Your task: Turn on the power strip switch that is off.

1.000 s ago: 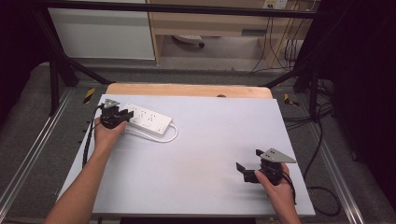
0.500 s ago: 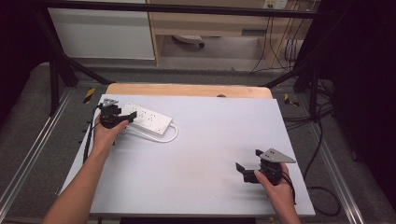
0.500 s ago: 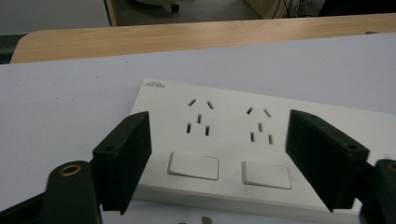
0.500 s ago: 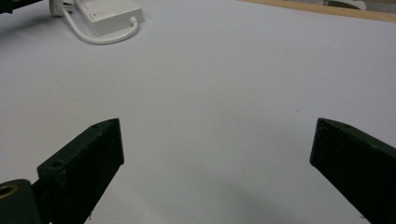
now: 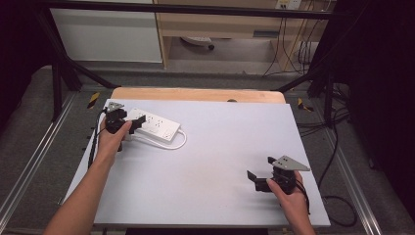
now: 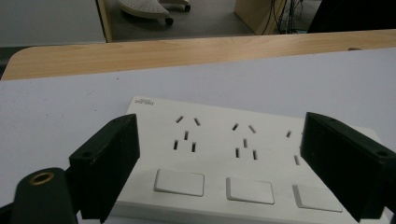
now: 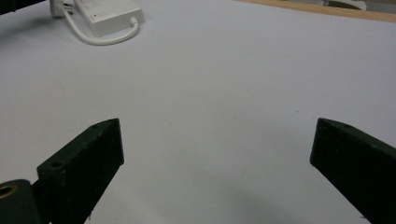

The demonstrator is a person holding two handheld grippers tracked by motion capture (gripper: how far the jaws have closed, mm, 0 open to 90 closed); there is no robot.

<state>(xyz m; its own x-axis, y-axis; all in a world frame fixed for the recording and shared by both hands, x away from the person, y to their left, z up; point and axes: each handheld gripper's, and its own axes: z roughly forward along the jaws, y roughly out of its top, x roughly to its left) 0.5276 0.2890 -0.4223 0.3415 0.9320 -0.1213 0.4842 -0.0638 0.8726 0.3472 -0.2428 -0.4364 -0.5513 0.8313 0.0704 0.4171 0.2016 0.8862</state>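
Note:
A white power strip with several sockets and rocker switches lies at the far left of the white table. Its white cable loops round in front of it. My left gripper is at the strip's left end. In the left gripper view this gripper is open, one jaw on each side of the power strip; I cannot tell whether they touch it. My right gripper rests open near the front right of the table. In its own view the right gripper has bare table between its jaws, and the power strip lies far off.
A wooden tabletop edge runs along the far side of the white table. Black frame legs and cables stand beyond the table's sides. A person's forearms reach in from the bottom.
My left gripper has shifted slightly right, onto the left end of the power strip. The right gripper has stayed put.

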